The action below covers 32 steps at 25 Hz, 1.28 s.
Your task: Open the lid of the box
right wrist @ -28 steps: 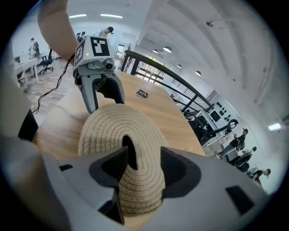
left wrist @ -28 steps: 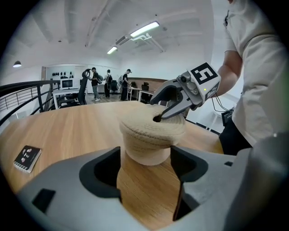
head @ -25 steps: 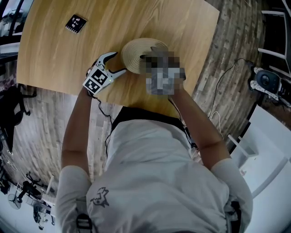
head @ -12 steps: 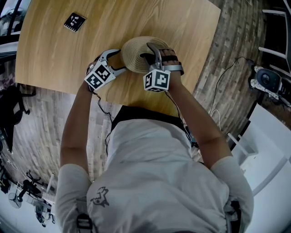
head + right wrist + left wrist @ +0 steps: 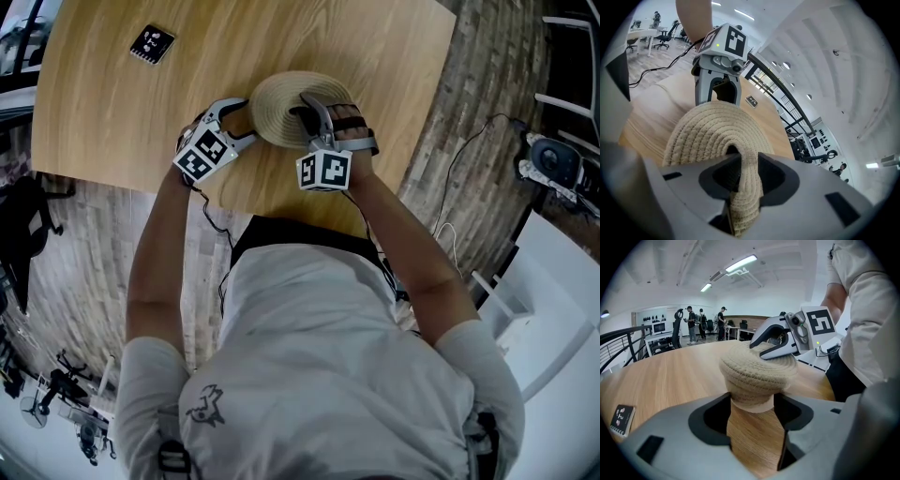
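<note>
The round woven box (image 5: 752, 405) sits on the wooden table (image 5: 112, 103), towards the near edge and about midway between left and right, with its coiled-rope lid (image 5: 279, 111) on top and overhanging the paler wall beneath; the left gripper (image 5: 239, 124) lies at the box's left side, its jaws standing moderately apart with their tips right against the lower wall just under the lid's rim, flanking that wall rather than closing round the whole box; whether they press on it cannot be told; the right gripper (image 5: 306, 109) reaches over the lid from the near right, and in its own view the jaws are drawn narrow onto a raised strip of the lid's rope weave, which runs up between the two pads with a small dark gap under it where it lifts off the coils; the lid's rim rests level on the box all round as far as the views show; the two grippers face each other across the box, each showing in the other's view beyond the lid; a small black marker card (image 5: 153, 44) lies flat at the far left of the table, well apart from the box and both grippers.
</note>
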Motion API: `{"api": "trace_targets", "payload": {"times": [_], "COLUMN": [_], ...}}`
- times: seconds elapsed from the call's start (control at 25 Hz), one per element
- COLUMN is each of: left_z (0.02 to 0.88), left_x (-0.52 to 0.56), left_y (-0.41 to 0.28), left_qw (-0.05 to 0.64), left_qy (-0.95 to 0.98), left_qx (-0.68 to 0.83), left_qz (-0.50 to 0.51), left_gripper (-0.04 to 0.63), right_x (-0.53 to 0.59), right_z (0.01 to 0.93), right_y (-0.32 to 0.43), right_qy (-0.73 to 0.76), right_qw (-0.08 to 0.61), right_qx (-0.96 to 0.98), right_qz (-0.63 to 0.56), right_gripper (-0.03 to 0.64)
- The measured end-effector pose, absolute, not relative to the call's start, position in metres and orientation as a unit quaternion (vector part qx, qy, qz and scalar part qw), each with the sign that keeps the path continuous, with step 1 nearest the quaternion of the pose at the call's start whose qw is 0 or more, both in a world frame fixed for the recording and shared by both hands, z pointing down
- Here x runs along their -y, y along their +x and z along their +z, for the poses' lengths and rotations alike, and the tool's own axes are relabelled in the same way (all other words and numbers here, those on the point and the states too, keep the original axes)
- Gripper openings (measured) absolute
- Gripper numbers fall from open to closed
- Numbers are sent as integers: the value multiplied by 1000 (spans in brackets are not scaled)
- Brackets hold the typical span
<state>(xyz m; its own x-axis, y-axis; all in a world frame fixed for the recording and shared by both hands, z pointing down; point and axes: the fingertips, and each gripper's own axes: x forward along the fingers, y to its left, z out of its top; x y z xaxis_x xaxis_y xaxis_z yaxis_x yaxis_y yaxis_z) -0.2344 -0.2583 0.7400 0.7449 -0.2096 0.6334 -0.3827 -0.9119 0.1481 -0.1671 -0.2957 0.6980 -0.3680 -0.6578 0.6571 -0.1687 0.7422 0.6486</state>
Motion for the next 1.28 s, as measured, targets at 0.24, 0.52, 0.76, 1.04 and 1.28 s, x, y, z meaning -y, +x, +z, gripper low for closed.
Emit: {"api": "trace_targets", "payload": {"times": [0.24, 0.52, 0.76, 1.04, 1.28], "left_z": [740, 742, 747, 742, 732], "left_x": [258, 258, 258, 260, 249], "left_y": [-235, -235, -238, -238, -239], "left_qw": [136, 132, 134, 160, 166], "left_qy": [923, 924, 920, 918, 916], "left_qx": [161, 161, 162, 175, 187], "left_qz": [320, 321, 331, 318, 313], "left_gripper": [291, 290, 278, 279, 279], "right_x": [294, 289, 288, 286, 279], "right_z": [697, 686, 672, 650, 624], "right_y": [-167, -161, -155, -148, -145], "right_qy": [261, 272, 292, 317, 339], "right_qw": [492, 475, 461, 440, 416], "right_qx": [794, 805, 810, 817, 825], "right_qz": [-242, -229, -215, -196, -177], "right_gripper": [103, 90, 67, 61, 61]}}
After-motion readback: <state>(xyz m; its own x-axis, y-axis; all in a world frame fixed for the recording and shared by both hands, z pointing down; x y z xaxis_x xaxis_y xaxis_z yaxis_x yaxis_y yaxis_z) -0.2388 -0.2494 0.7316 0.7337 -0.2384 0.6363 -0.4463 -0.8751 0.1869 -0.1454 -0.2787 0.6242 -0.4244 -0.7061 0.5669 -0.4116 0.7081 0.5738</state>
